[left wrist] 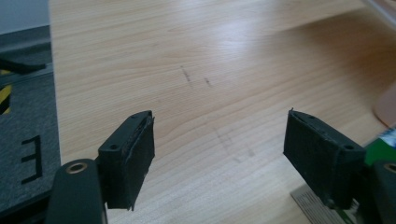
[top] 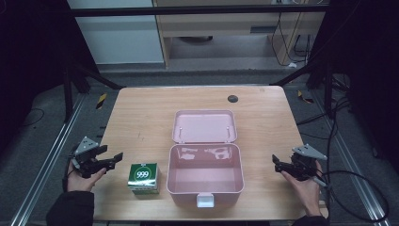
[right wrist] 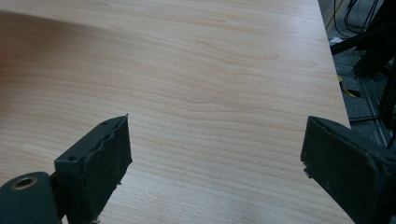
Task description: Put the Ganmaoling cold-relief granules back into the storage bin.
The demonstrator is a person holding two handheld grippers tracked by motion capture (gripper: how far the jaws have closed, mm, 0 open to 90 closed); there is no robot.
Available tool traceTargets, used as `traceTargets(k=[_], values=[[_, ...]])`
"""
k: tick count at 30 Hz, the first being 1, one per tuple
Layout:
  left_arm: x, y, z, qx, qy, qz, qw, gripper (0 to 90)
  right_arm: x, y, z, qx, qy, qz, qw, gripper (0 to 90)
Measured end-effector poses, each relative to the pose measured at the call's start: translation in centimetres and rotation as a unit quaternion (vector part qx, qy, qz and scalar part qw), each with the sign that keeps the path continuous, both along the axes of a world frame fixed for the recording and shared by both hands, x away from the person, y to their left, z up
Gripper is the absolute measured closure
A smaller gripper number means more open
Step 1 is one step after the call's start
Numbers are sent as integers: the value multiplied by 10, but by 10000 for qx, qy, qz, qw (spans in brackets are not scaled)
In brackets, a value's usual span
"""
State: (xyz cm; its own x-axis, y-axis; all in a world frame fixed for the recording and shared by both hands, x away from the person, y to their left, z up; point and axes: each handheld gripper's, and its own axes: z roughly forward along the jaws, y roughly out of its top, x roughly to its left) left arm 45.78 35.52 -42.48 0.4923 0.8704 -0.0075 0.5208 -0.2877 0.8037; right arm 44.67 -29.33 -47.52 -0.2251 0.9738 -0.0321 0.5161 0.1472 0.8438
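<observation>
High view: green box reads "999" beside open pink case; left claw and right claw gape wide, empty.

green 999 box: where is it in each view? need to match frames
High view: green 999 box at lower left of centre, just left of the open pink case.
Left gripper view: green sliver at the right edge, behind the right jaw.
Right gripper view: not in it.
Shared landmark: wooden table.

Green box cut off at frame edge behind the left gripper's finger.
</observation>
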Motion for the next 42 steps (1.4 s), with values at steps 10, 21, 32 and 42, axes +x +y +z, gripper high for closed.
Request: traceTargets(k=[10,21,32,42], values=[[0,1,39,293,254,-1169,9924,227,0,2,-1,-35,57,45,10000,78],[1,-21,79,1103,619,-2364,9634,202,-2,3,-3,-58,85,117,9999,73],[4,-65,77,2136,1150,-3355,9103,147,-3,6,-5,-135,146,197,9996,65],[5,-85,69,2408,1185,-3770,8865,100,-3,7,-6,-187,207,250,9993,59]])
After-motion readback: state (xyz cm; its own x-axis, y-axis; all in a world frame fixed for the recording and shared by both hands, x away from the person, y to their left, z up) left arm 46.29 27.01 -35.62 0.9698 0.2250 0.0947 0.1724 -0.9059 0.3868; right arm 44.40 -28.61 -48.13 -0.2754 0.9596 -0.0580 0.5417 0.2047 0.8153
